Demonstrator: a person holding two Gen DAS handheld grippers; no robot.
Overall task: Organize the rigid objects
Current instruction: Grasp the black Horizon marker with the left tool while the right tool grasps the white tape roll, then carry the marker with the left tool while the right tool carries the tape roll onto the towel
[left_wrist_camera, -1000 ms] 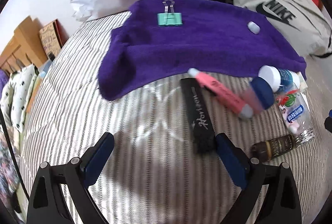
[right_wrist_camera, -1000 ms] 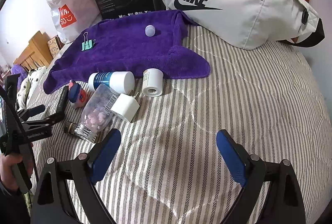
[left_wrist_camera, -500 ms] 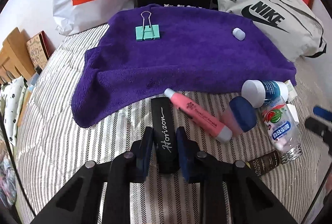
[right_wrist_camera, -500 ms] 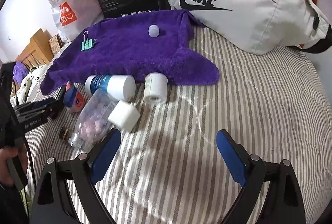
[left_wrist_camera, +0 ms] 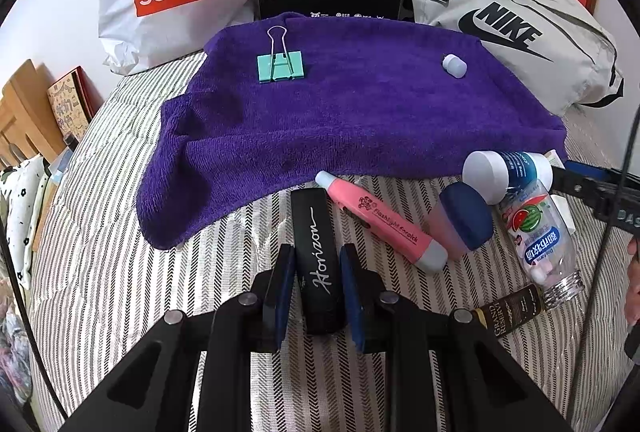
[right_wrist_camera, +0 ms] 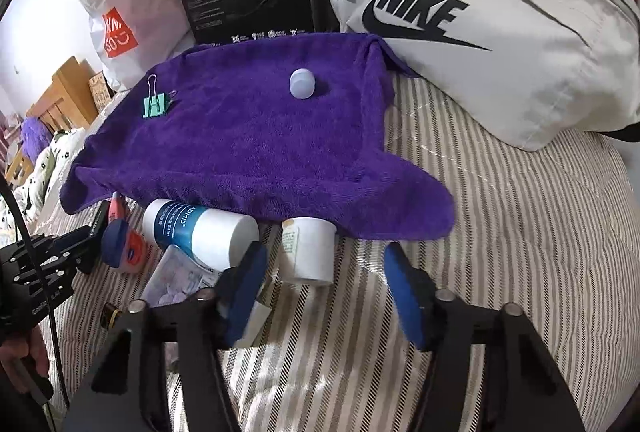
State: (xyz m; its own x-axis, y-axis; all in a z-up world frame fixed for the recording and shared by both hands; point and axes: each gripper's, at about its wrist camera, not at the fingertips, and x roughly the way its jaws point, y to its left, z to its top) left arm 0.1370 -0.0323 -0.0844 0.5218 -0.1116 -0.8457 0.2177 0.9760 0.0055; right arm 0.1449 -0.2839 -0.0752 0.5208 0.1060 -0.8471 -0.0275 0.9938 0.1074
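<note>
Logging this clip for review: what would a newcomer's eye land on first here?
The purple towel spread over the striped bed, carrying a teal binder clip and a small white cap. In front of it, the left gripper is closed on a black Horizon case, while the open right gripper frames a white cylinder.

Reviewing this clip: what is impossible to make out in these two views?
- Left wrist: near end of the black Horizon case, hidden between the left gripper fingers.
- Right wrist: white charger block, behind a right gripper finger.
- Right wrist: pill bottle label, blurred.
</note>
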